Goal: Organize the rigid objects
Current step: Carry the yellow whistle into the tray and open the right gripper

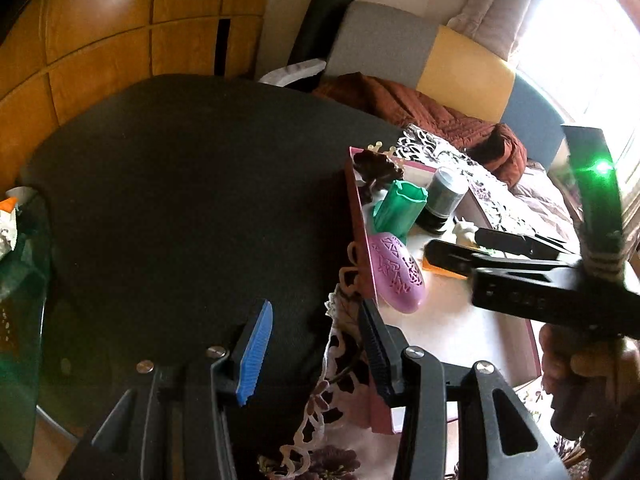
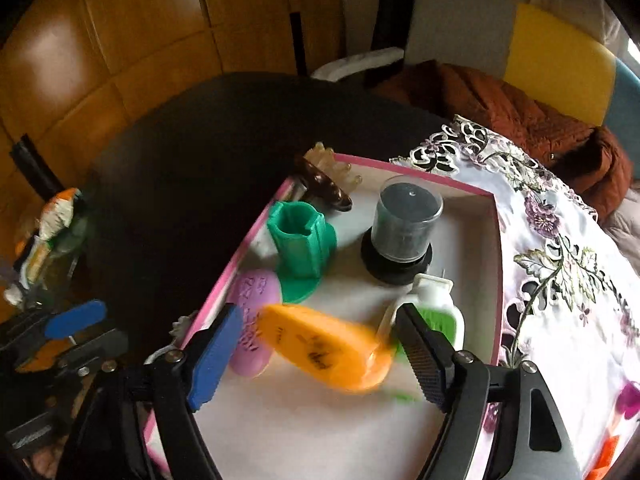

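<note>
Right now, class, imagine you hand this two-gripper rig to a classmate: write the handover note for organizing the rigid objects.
Left gripper: open, empty, over the black tabletop beside the tray.
Right gripper: open over the pink-rimmed tray, pads either side of the orange case, not pressing it; the case looks blurred.
Also in the tray: purple case, green holder, clear-lidded canister, white and green bottle, brown hair claw at the far corner.
Done: six items are in the tray.
Left: check the orange case has settled; whether more items wait out of view I cannot tell.
</note>
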`<state>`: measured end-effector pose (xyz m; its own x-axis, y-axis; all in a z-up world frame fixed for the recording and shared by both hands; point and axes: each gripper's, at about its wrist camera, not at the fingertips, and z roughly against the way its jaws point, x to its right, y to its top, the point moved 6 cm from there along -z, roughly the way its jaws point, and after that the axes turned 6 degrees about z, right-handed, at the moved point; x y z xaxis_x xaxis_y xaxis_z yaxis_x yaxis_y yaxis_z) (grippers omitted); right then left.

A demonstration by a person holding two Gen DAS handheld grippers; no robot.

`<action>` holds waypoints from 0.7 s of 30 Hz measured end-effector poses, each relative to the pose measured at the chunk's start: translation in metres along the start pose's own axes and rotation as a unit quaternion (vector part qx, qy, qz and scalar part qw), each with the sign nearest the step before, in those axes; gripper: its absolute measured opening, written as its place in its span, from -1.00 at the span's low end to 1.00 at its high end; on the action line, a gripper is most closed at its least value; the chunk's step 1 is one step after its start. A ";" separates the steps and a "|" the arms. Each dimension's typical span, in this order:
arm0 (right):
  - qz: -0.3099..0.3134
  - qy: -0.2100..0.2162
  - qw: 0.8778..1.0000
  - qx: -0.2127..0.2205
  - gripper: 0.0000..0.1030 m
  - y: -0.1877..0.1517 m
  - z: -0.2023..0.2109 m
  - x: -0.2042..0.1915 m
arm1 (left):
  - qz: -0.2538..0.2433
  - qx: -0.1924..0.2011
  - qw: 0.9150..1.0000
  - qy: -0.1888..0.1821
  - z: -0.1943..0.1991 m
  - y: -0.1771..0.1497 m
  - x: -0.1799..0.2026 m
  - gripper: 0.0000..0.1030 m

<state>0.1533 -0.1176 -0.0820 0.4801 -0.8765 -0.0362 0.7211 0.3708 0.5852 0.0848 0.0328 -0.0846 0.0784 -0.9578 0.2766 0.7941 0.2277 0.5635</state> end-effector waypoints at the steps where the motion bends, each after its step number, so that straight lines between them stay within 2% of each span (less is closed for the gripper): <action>1: 0.005 -0.011 1.000 0.001 0.69 0.000 -0.001 0.001 | 0.000 0.001 1.000 0.000 0.000 0.000 0.000 -0.13; 3: 0.006 -0.013 1.000 -0.001 0.77 -0.002 -0.002 0.002 | 0.001 0.000 1.000 0.000 -0.001 0.000 0.000 -0.13; 14: -0.024 -0.001 1.000 0.010 0.78 -0.015 0.014 0.013 | -0.011 0.008 1.000 0.003 0.004 -0.001 0.007 -0.13; 21: -0.029 -0.007 0.999 0.030 0.78 -0.021 0.028 0.011 | -0.024 0.011 1.000 0.003 0.009 -0.003 0.014 -0.13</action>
<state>0.1293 -0.1437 -0.0715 0.4306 -0.9005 -0.0605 0.7166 0.3004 0.6294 0.0779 0.0205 -0.0757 0.0442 -0.9688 0.2440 0.7840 0.1850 0.5925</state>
